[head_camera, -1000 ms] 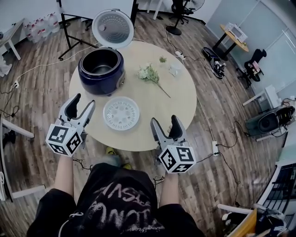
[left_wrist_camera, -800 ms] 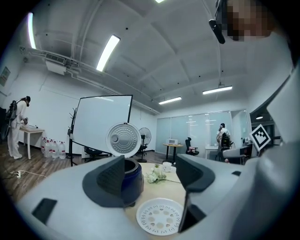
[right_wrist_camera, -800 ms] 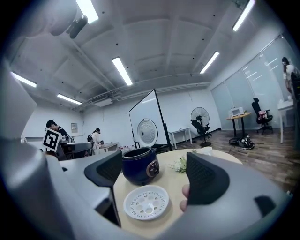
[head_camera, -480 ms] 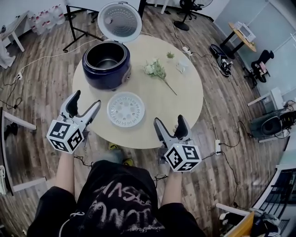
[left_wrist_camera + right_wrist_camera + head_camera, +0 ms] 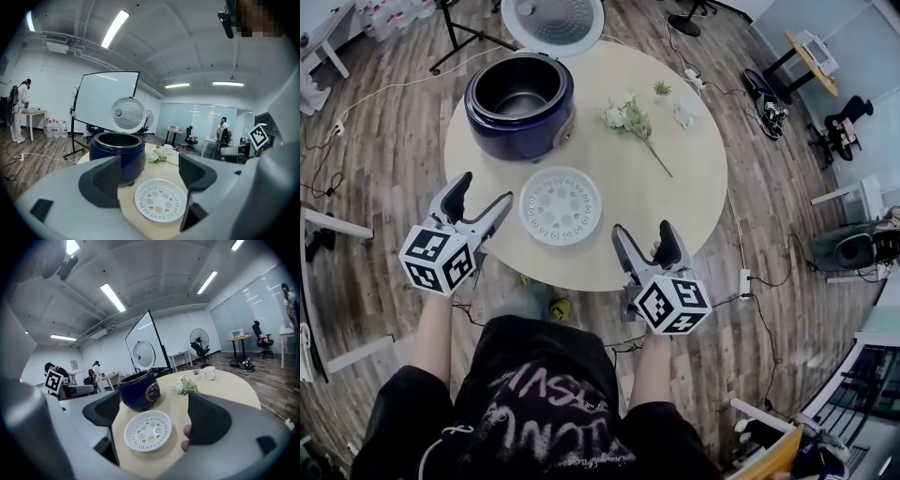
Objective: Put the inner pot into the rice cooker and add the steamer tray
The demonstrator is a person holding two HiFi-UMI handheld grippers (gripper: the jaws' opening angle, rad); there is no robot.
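Watching from beside the round worktop [image 5: 684, 187], I'd say the main risk is the steamer tray [image 5: 562, 205] itself. It is a thin white disc that lies flat close to the near edge, so a finger that meets its rim too high would likely push it along the surface instead of getting under it. A push toward the person could send it off the near edge. Gripped by one side only, it could tip as it lifts and then catch on the rim of the rice cooker [image 5: 520, 105], which stands by the far-left edge with its lid [image 5: 553, 14] swung up behind it. A careless reach over the top might knock that lid. The inner pot [image 5: 521, 94] looks to be seated in the cooker already, going by the grey metal inside, so I judge that only the tray is left to place. The flowers [image 5: 628, 117] and the cup [image 5: 684, 114] lie toward the far-right edge, well apart from the likely path.

The left gripper [image 5: 483, 190] hangs just off the near-left edge, and its fingers [image 5: 101, 180] are spread wide with nothing between them; past the gap I see the tray and the cooker. The right gripper [image 5: 643, 232] sits at the near edge, right of the tray, and its fingers [image 5: 208, 420] are spread just as wide and also empty. Neither gripper touches the tray or the worktop, as far as I can see.
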